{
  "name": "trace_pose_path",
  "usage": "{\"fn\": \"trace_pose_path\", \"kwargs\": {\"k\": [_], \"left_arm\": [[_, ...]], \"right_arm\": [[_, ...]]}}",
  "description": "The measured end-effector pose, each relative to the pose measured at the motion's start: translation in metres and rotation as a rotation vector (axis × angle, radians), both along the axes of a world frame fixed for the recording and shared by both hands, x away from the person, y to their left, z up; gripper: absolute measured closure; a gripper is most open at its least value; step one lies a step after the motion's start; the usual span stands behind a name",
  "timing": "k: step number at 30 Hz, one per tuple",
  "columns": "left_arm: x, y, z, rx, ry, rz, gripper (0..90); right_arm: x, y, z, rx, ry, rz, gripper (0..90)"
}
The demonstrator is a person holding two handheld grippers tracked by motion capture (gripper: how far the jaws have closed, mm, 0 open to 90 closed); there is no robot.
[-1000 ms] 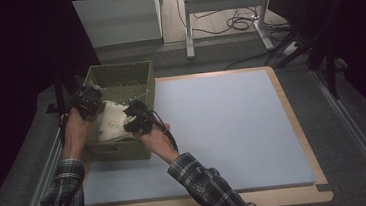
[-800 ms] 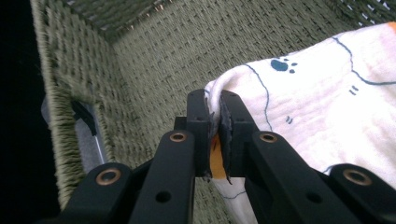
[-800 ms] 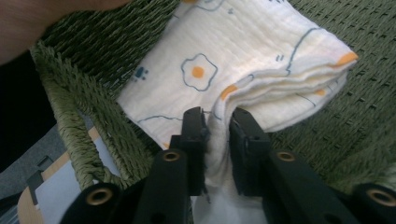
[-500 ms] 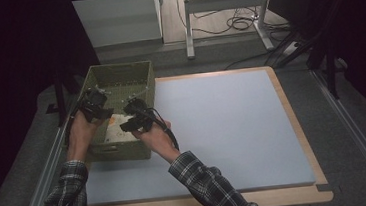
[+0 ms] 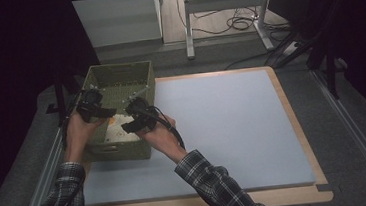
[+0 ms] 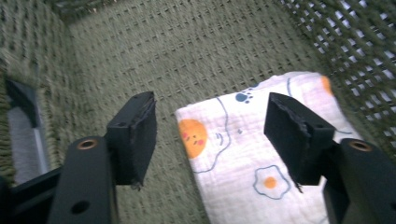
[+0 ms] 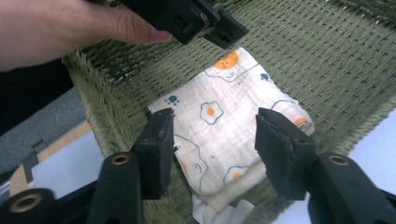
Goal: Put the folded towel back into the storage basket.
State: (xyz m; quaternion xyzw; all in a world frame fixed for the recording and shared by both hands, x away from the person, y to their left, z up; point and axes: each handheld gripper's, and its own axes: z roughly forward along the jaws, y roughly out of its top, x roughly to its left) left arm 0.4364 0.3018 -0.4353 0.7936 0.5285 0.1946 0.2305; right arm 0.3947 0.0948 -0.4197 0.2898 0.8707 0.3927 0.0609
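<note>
**A:** From the high view, where does the cloth lie?

**B:** A folded cream cloth printed with fried eggs (image 5: 115,130) lies flat on the floor of the olive-green woven basket (image 5: 138,72), toward the basket's near end. The basket sits at the left edge of the pale blue table mat (image 5: 233,123). The left gripper (image 5: 92,107) hangs above the cloth's left side and the right gripper (image 5: 136,118) above its right side, so the cloth lies between and below them.

**A:** And the left gripper view?

**B:** The left gripper (image 6: 210,135) has its jaws spread wide with nothing between them. The cloth (image 6: 243,154) lies below and mostly toward the right-hand jaw, its long axis running away from the camera toward the basket's lattice wall (image 6: 355,42).

**A:** The right gripper view?

**B:** The right gripper (image 7: 215,149) is also apart and empty, straddling the cloth's near end (image 7: 224,126). The folded layers show at that near edge. The left gripper (image 7: 196,18) is above the far end.

**A:** Which is better placed?

**B:** I'd judge the right: the cloth is centred under it, so a straight descent would meet it.
</note>
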Motion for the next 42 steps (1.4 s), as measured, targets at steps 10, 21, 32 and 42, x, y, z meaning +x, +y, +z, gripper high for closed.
{"fn": "trace_pose_path", "kwargs": {"k": [10,21,32,42], "left_arm": [[-0.002,-0.001,0.002,-0.074,0.002,-0.029,21.4],[-0.005,-0.014,0.008,-0.11,0.009,-0.051,11.2],[-0.011,-0.029,0.016,-0.165,0.006,-0.073,7.3],[-0.015,-0.057,0.026,-0.199,-0.014,-0.126,5.1]], "right_arm": [[-0.006,-0.017,0.009,-0.01,-0.04,0.035,29.9],[-0.009,-0.044,0.015,0.013,-0.075,0.04,19.5],[-0.014,-0.083,0.007,0.005,-0.088,0.058,13.8],[-0.017,-0.122,-0.004,-0.006,-0.094,0.054,10.3]]}}
